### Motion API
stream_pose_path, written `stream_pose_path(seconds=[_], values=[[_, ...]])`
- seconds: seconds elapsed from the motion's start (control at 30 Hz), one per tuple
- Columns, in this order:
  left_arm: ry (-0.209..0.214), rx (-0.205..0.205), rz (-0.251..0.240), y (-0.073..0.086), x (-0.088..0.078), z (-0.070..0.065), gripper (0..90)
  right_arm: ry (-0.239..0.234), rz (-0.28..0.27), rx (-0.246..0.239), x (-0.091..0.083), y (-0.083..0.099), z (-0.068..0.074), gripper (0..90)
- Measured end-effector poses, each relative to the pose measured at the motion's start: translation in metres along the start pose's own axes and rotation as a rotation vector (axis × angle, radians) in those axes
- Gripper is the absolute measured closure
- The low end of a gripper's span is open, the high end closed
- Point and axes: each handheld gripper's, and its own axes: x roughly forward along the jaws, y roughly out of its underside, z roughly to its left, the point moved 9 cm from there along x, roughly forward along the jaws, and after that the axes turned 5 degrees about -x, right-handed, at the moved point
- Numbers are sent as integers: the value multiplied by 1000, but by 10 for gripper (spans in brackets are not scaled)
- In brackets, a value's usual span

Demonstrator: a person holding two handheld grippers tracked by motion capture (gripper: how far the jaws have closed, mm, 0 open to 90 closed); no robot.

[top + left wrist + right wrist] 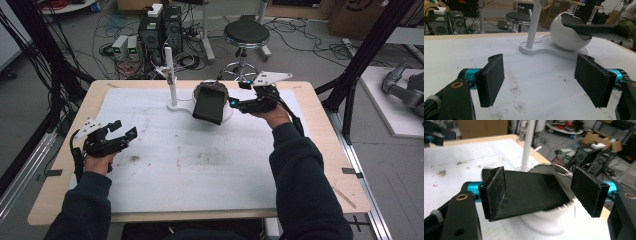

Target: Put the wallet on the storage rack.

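A black flat slab (209, 102) leans tilted in a white egg-shaped bowl (566, 35), its upper end sticking out over the rim. The bowl shares a white base with an upright white pole (171, 75) at the table's far middle. My right gripper (235, 103) hovers just right of the slab. In the right gripper view its jaws stand wide apart in front of the slab (529, 192), and neither pad presses on it. My left gripper (125, 132) rests at the table's left, open with only the mat between its pads (491, 80).
A white foam mat (200, 165) with brown stains (135, 158) covers most of the wooden table. Beyond the far edge stand a black stool (246, 32), computer towers (161, 27) and loose cables. Black frame posts rise at both sides.
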Motion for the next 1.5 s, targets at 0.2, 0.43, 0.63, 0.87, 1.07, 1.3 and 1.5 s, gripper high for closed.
stream_pose_path(seconds=[0.2, 0.43, 0.63, 0.87, 1.07, 1.3, 1.5], values=[[-2, 3, 5, 0, 3, -1, 240, 57, 23, 36, -21, 24, -8, 270], [6, 8, 9, 1, 5, -3, 240, 65, 30, -50, -4, 43, 18, 247], [11, 10, 14, 1, 5, -4, 241, 39, 49, -197, 30, 51, 65, 231], [13, 8, 13, 1, 6, -5, 241, 56, 85, -315, 66, 56, 90, 215], [14, 6, 14, 2, 6, -4, 242, 117, 101, -388, 80, 55, 83, 394], [13, 6, 14, 1, 6, -4, 243, 105, 63, -487, 63, 26, 81, 806], [13, 4, 8, 1, 5, -3, 243, 80, 84, -498, 54, 2, 55, 832]])
